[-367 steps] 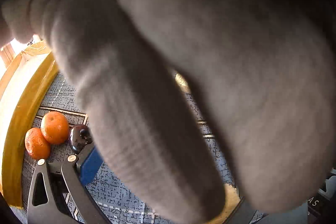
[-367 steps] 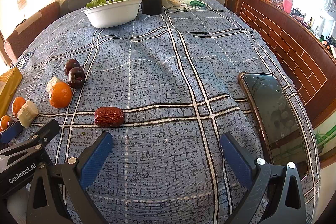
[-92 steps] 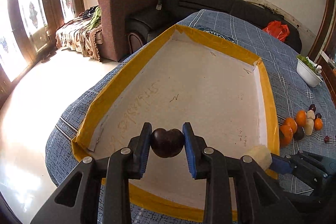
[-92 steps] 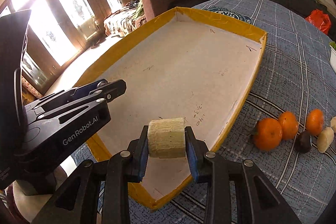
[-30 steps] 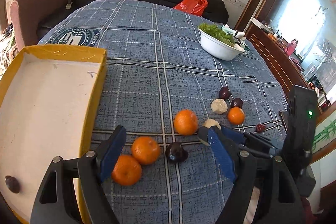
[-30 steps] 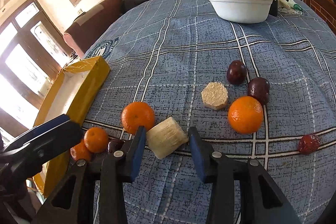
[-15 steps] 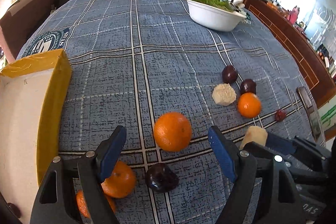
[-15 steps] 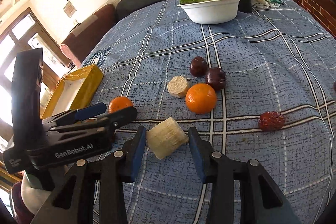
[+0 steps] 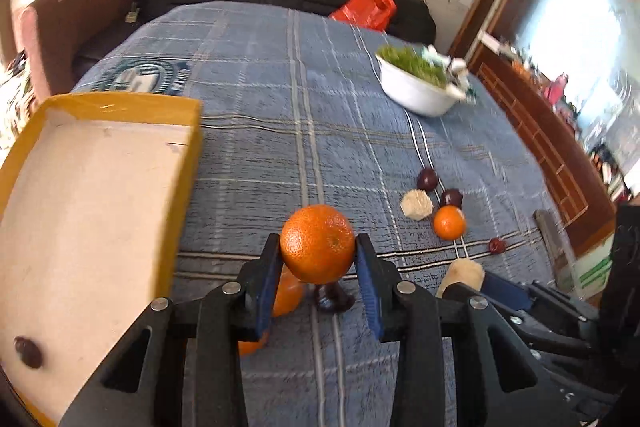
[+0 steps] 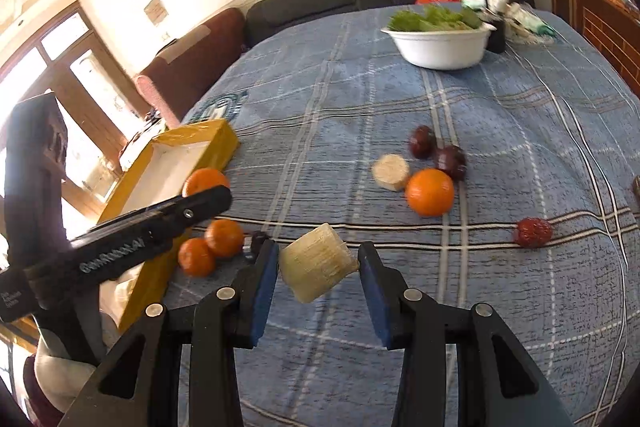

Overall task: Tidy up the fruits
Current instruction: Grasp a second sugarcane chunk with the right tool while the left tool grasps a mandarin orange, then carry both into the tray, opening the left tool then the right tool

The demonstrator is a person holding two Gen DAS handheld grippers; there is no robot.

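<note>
Fruits: oranges, dark plums, red dates and pale cut chunks lie scattered on a blue checked desk (image 10: 500, 115); a yellow-rimmed tray (image 9: 188, 163) sits at the left of the left wrist view.
Left gripper (image 9: 318, 267): jaws closing, pads pressed on both sides of an orange (image 9: 318, 243), centre of the frame.
Right gripper (image 10: 318, 273): clamped on a pale chunk (image 10: 318, 267), lower centre of its own view.
Step in hand: both pieces look picked up and ready to carry to the tray.
Next move: likely a swing toward the tray at the left, keeping both grips firm, then a release inside the rim.
Already in tray: one small dark fruit (image 9: 28, 351), lower left corner.
Left on desk: an orange (image 10: 430, 191), two plums, a chunk and a date (image 10: 533, 231) at right; two oranges (image 10: 224, 238) near the tray.
Hard to make out: blur softens the bowl of greens (image 9: 418, 93); the left gripper hides part of the fruit beneath it; whether the held pieces are clear of the cloth cannot be told.
</note>
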